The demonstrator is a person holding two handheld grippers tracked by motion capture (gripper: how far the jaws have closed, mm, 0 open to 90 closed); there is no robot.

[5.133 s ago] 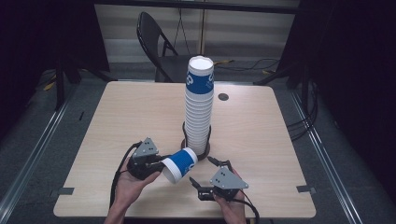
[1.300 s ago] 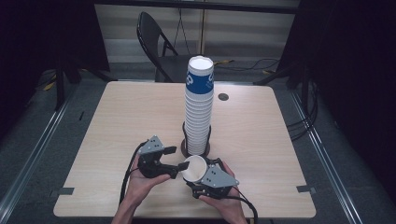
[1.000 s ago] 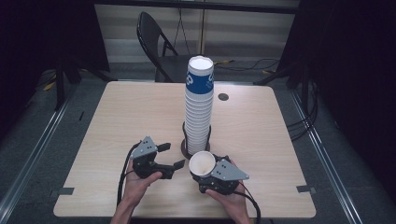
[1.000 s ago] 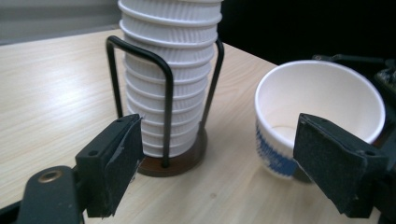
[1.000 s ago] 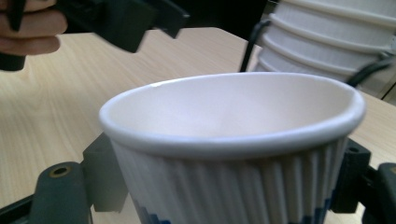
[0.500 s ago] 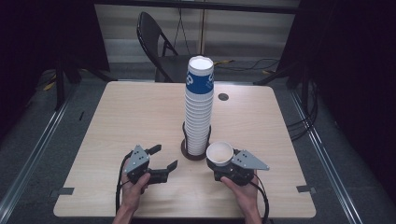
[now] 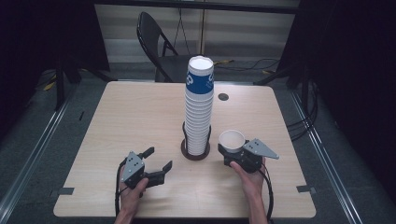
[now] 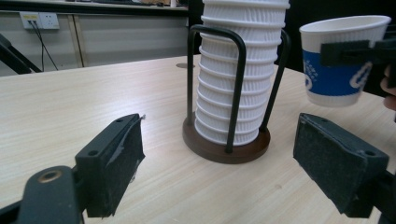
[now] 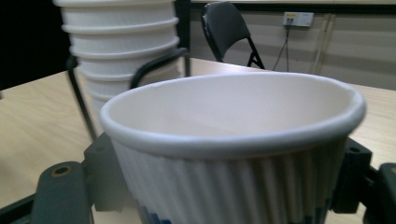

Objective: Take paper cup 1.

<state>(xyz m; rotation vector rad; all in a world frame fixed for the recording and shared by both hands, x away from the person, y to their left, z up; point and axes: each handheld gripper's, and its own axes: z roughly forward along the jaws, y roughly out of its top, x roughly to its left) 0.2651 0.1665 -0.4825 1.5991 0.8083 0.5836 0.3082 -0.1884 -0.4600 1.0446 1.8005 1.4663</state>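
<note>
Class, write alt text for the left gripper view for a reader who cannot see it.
A tall stack of white ribbed paper cups stands in a black wire holder on a wooden table. The left tool is open in front; at upper right, a blue-banded cup is held above the table.

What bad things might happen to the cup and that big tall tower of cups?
1. The right hand-held gripper holds the paper cup upright by its thin sides. Too hard a squeeze might crumple it; too soft, and it might slip.
2. The stack of cups rises far above its black wire holder, so a bump from the cup nearby might tip the upper part.
3. The left hand-held gripper sits open near the holder's base and might knock it.
</note>
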